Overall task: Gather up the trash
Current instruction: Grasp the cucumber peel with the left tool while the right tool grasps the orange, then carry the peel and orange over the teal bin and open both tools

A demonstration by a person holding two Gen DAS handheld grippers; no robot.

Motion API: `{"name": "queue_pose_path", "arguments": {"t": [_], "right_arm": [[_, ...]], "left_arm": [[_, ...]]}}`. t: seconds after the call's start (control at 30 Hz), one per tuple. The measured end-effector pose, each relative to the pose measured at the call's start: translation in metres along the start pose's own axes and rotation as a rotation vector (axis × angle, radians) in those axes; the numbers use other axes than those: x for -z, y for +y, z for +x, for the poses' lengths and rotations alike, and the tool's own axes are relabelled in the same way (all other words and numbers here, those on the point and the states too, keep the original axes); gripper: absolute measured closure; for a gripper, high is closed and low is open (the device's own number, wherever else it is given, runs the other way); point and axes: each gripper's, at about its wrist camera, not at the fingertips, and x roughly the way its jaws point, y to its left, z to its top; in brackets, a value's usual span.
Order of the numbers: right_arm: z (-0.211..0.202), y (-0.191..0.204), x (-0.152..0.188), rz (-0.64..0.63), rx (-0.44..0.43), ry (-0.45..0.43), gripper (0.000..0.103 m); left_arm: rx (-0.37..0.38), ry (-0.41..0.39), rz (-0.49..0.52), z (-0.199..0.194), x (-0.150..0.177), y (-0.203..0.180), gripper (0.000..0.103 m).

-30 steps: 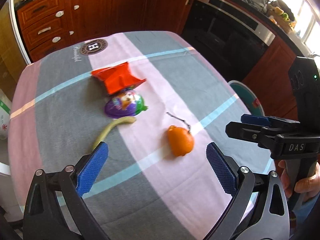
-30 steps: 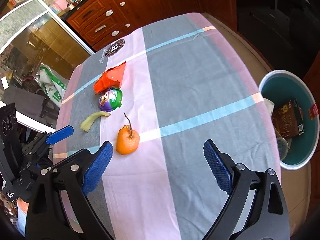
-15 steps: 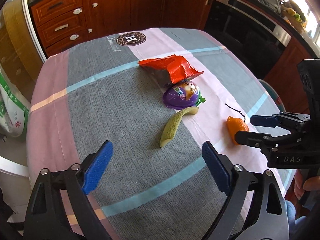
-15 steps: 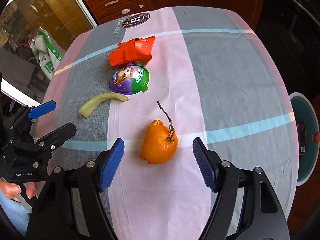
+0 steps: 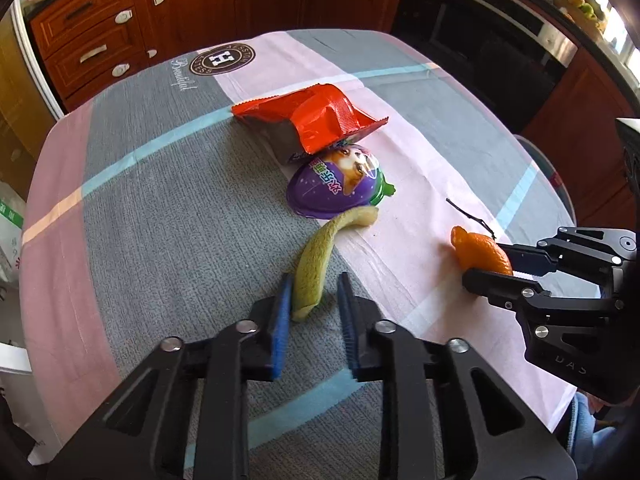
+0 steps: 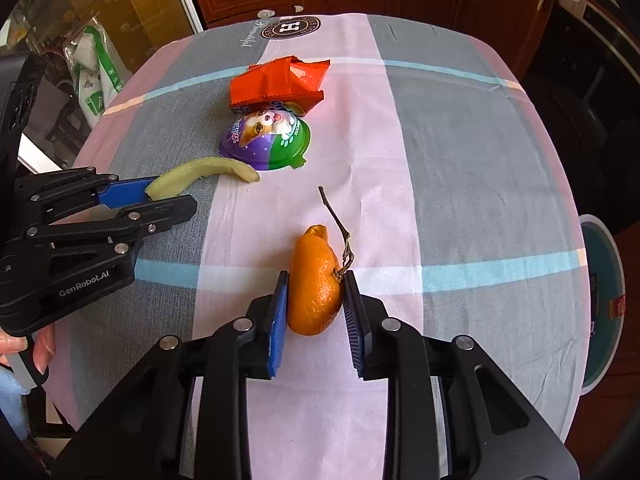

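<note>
My left gripper (image 5: 314, 300) is closed around the near end of a yellow-green peel strip (image 5: 316, 258) that lies on the tablecloth; it also shows in the right wrist view (image 6: 200, 178). My right gripper (image 6: 314, 300) is shut on an orange peel with a twig stem (image 6: 314, 280), seen from the side in the left wrist view (image 5: 480, 254). A purple and green egg-shaped package (image 5: 336, 188) and a red snack wrapper (image 5: 312, 120) lie behind them, touching each other.
The round table has a grey and pink striped cloth (image 6: 460, 160). A teal bin (image 6: 600, 300) stands on the floor beyond the table's right edge. Wooden cabinets (image 5: 100, 32) and a dark oven (image 5: 500, 40) stand behind.
Both grippers moved down and forward and closed from wide open. The left now clasps the peel strip's end, the right the orange peel.
</note>
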Motion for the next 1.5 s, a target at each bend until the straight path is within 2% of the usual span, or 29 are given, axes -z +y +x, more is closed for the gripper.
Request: {"name": "queue_pose_path", "arguments": {"t": [0.33, 0.6, 1.0, 1.5], "right_arm": [[-0.022, -0.032, 0.007, 0.151, -0.139, -0.017, 0.079], [-0.053, -0.057, 0.022, 0.212, -0.177, -0.07, 0.079], [-0.109, -0.122, 0.055, 0.328, -0.178, -0.191, 0.078], [-0.15, -0.231, 0.098, 0.488, -0.146, -0.303, 0.075]], "left_arm": [[-0.033, -0.034, -0.036, -0.028, 0.008, -0.017, 0.094], [-0.019, -0.072, 0.012, -0.055, 0.006, -0.063, 0.093], [0.007, -0.118, 0.121, -0.084, -0.012, -0.144, 0.093], [0.053, -0.08, 0.262, -0.059, -0.039, -0.251, 0.093]]}}
